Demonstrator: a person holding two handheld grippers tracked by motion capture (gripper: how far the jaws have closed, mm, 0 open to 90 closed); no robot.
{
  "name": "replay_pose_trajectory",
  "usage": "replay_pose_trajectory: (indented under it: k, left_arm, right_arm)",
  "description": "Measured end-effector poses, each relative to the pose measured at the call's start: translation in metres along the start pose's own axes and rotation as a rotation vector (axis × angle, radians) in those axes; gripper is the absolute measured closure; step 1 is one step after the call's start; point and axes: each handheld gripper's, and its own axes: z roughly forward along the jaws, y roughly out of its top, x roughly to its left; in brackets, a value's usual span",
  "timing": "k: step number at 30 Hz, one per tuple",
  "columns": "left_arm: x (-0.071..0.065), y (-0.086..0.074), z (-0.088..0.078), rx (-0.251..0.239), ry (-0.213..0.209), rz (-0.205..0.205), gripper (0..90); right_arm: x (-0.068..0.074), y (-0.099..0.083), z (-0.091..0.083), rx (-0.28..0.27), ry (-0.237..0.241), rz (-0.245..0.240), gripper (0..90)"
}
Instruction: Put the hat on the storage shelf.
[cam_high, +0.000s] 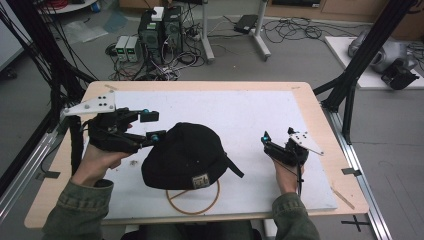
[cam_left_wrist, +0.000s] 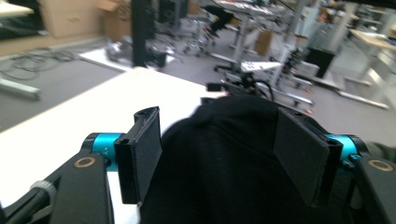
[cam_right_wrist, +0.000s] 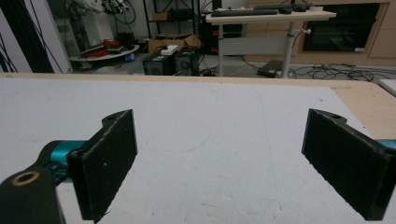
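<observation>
Black cap (cam_high: 182, 156) lies crown-up at the middle of the white table (cam_high: 260, 110), toward the near edge, brim pointing to the near side, strap end sticking out at its right. Tan ring (cam_high: 194, 199) lies partly under the brim. Left gripper (cam_high: 152, 126) at the cap's left side: fingers (cam_left_wrist: 140, 156) apart, straddling the crown, not pressing on it. Right gripper (cam_high: 264, 139) well apart to the right, fingers (cam_right_wrist: 109, 161) wide apart over bare table, nothing between them.
</observation>
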Motion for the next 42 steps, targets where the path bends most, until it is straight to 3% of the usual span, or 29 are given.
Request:
replay_pose_trajectory:
  k: [4, 5, 7, 15, 18, 19, 21, 26, 27, 28, 29, 31, 32, 35, 36, 42]
  left_arm:
    - [0.003, -0.003, -0.01, -0.075, 0.088, -0.004, 31.4]
    - [0.003, -0.003, -0.01, -0.075, 0.088, -0.004, 31.4]
    - [0.005, -0.004, -0.017, -0.111, 0.164, 0.007, 31.4]
    - [0.01, -0.012, -0.025, -0.131, 0.259, 0.01, 28.5]
    - [0.013, -0.02, -0.029, -0.156, 0.35, 0.032, 26.0]
    - [0.013, -0.02, -0.029, -0.156, 0.35, 0.032, 24.9]
    - [0.017, -0.023, -0.031, -0.166, 0.391, 0.041, 23.8]
    - [0.029, -0.036, -0.041, -0.206, 0.511, 0.02, 22.0]
    - [0.029, -0.036, -0.041, -0.206, 0.511, 0.02, 21.7]
    - [0.033, -0.04, -0.044, -0.212, 0.546, 0.009, 21.2]
    - [0.033, -0.04, -0.044, -0.212, 0.546, 0.009, 21.1]
    - [0.036, -0.045, -0.048, -0.225, 0.586, 0.002, 21.1]
    - [0.039, -0.05, -0.052, -0.238, 0.63, -0.004, 21.0]
    - [0.043, -0.058, -0.058, -0.267, 0.69, -0.023, 20.9]
    - [0.043, -0.058, -0.058, -0.267, 0.69, -0.023, 20.9]
    - [0.049, -0.074, -0.068, -0.268, 0.811, -0.032, 20.6]
  right_arm:
    - [0.0, 0.0, 0.0, 0.0, -0.002, 0.003, 9.4]
    - [0.0, 0.0, 0.0, 0.0, -0.003, 0.0, 9.4]
    - [0.001, 0.0, -0.001, -0.003, -0.007, 0.005, 9.4]
    - [0.0, 0.001, -0.003, -0.024, -0.043, -0.009, 9.3]
    - [0.0, 0.001, -0.003, -0.029, -0.047, -0.011, 9.3]
    - [0.0, 0.001, -0.003, -0.031, -0.048, -0.011, 9.3]
    - [0.0, 0.001, -0.003, -0.031, -0.049, -0.01, 9.3]
    - [-0.001, 0.001, -0.003, -0.038, -0.053, 0.001, 9.3]
    - [-0.001, 0.001, -0.003, -0.038, -0.053, 0.001, 9.3]
    - [-0.001, 0.0, -0.004, -0.038, -0.055, 0.001, 9.3]
    - [-0.001, 0.0, -0.004, -0.038, -0.055, 0.001, 9.3]
    - [-0.001, 0.0, -0.004, -0.038, -0.06, -0.002, 9.3]
    - [-0.001, 0.0, -0.004, -0.041, -0.062, -0.009, 9.3]
    - [0.0, 0.0, -0.003, -0.036, -0.059, -0.009, 9.3]
    - [0.0, -0.001, -0.003, -0.036, -0.063, -0.018, 9.3]
    - [0.001, -0.001, -0.003, -0.035, -0.065, -0.025, 9.4]
